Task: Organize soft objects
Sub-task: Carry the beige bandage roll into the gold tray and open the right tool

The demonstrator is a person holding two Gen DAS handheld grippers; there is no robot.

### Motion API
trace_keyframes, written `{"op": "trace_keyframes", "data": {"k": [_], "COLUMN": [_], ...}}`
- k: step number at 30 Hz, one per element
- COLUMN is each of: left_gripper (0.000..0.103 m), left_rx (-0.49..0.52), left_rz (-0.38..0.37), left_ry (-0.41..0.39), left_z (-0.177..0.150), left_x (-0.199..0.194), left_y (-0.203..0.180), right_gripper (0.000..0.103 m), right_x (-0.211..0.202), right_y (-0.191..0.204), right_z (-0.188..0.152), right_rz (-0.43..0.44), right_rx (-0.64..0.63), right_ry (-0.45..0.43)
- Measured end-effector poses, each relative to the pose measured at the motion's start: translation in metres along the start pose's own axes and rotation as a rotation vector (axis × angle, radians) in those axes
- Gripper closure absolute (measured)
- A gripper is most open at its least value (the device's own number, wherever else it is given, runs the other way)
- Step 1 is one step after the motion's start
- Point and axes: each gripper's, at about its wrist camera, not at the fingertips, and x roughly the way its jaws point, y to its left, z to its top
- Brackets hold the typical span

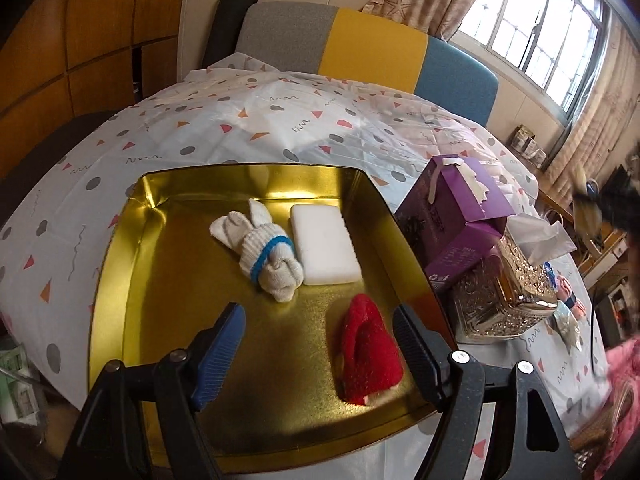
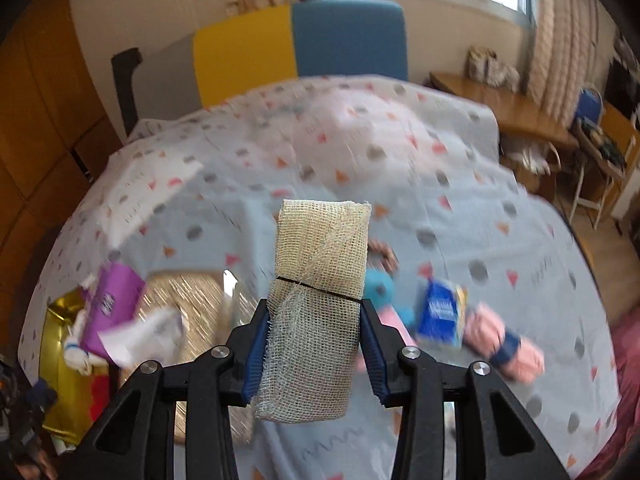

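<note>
Gauze roll [image 2: 318,304] pinched in the right gripper [image 2: 316,344], up off the table.
Left gripper [image 1: 320,356] spread wide over the gold tray [image 1: 120,264]; the blurry pink thing [image 2: 504,344] is maybe a sock.

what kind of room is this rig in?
Likely a lived-in home room, not a lab: a table under a patterned tablecloth, a barred window with curtains, a tissue box, wood cabinets, and a colour-block chair.

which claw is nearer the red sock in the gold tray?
Left. The left claw hangs open right over the red sock in the gold tray. The right claw, shut on a gauze roll, is well off to the tray's right.
</note>
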Motion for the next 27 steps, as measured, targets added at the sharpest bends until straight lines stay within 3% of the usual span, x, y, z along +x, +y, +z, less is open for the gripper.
{"op": "trace_keyframes", "data": {"k": [6,11,14,19,23,27], "left_gripper": [0.022,0.021,0.018,0.018,0.017,0.016], "left_rx": [-0.021,-0.044,-0.071,-0.118,-0.134,-0.139], "left_rz": [0.030,0.066,0.090,0.109,0.126,0.136], "left_ry": [-0.015,-0.037,-0.058,-0.076,-0.087,-0.089], "left_z": [-0.006,-0.007,-0.006,-0.004,-0.003,-0.004], "left_x": [-0.011,-0.020,-0.025,-0.029,-0.033,-0.034], "left_y": [0.012,0.026,0.037,0.052,0.060,0.064], "right_gripper": [0.061,0.061,0.061,0.061,0.059,0.056], "right_x": [-0.011,-0.018,-0.012,0.020,0.050,0.065], "right_y": [0.109,0.200,0.240,0.277,0.293,0.290], "right_z": [0.035,0.004,-0.032,-0.084,-0.114,-0.129], "right_rz": [0.171,0.385,0.447,0.461,0.495,0.519], "right_rx": [-0.206,-0.371,-0.478,-0.554,-0.495,-0.463], "right_ry": [-0.080,-0.050,0.018,0.139,0.281,0.333]}}
